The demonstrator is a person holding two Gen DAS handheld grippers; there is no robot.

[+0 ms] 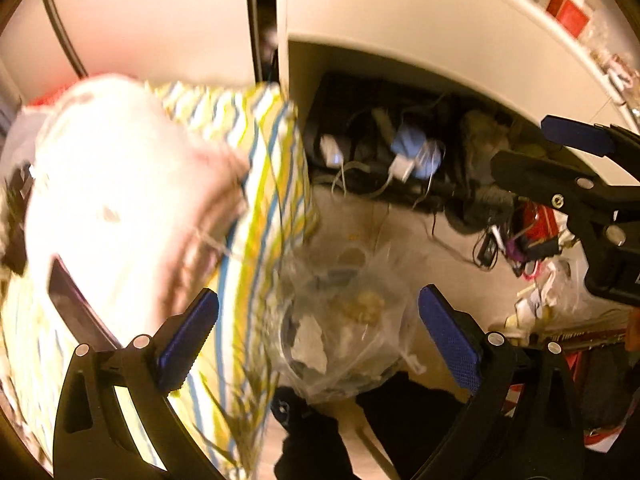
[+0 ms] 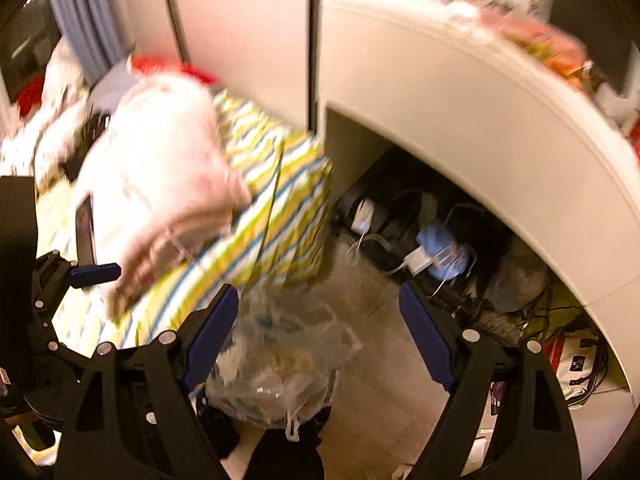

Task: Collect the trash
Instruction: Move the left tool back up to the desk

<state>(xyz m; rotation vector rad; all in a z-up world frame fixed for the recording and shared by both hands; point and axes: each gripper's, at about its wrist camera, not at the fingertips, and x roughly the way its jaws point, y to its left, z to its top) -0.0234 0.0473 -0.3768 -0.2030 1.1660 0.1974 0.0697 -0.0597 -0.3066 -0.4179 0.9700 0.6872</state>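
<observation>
We hold two black grippers with blue pads over a cluttered floor. Both views are blurred, and we can read no brand or writing anywhere.

In the left wrist view, the left gripper [image 1: 318, 338] has its jaws spread wide with nothing touching the pads. Framed between them, lower centre, a clear plastic trash bag [image 1: 344, 328] sits on the beige floor [image 1: 400, 240], bulging with crumpled paper and scraps; its long axis is hard to judge.

In the right wrist view, the right gripper [image 2: 318, 336] is also spread and empty, the bag at lower centre by its left pad.

A striped yellow-and-blue bedsheet [image 1: 260, 200] edges the bag at left. Open floor lies to the right, up to the white desk [image 2: 460, 112] with tangled chargers [image 2: 432, 256] beneath.
</observation>
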